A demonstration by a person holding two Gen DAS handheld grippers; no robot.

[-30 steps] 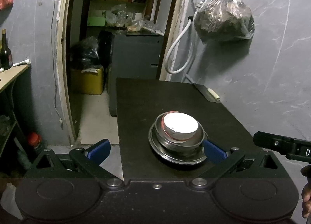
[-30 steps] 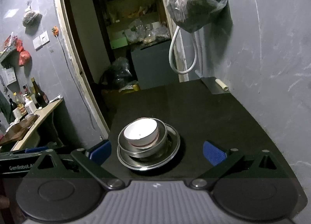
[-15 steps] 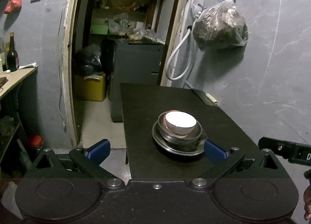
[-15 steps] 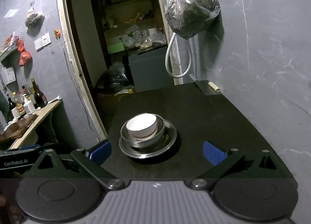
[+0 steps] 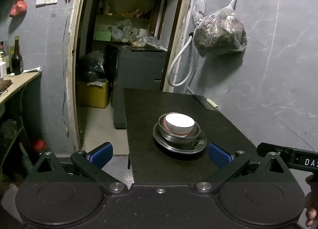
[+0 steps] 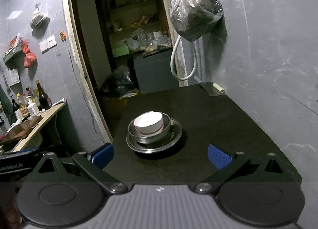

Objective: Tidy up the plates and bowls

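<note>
On the black table (image 5: 222, 129) (image 6: 228, 129) stands one stack: a white bowl (image 5: 179, 122) (image 6: 148, 122) with a red band sits inside a steel bowl (image 5: 190, 136) (image 6: 165, 132), which rests on a steel plate (image 5: 198, 145) (image 6: 174, 139). My left gripper (image 5: 160, 154) hangs open, short of the stack, with nothing between its blue pads. My right gripper (image 6: 161, 156) is also open and empty, back from the stack. The right gripper's body (image 5: 288, 157) shows at the right edge of the left wrist view.
A grey wall runs along the table's right side, with a hanging plastic bag (image 5: 220, 34) (image 6: 195, 17) and a white hose (image 5: 178, 70). A small white object (image 6: 218, 88) lies at the table's far right corner. A doorway and a wooden shelf with bottles (image 6: 33, 107) are left.
Both grippers have drawn back and up from the stack, which looks smaller and farther away. The bowls and plate have not moved.
</note>
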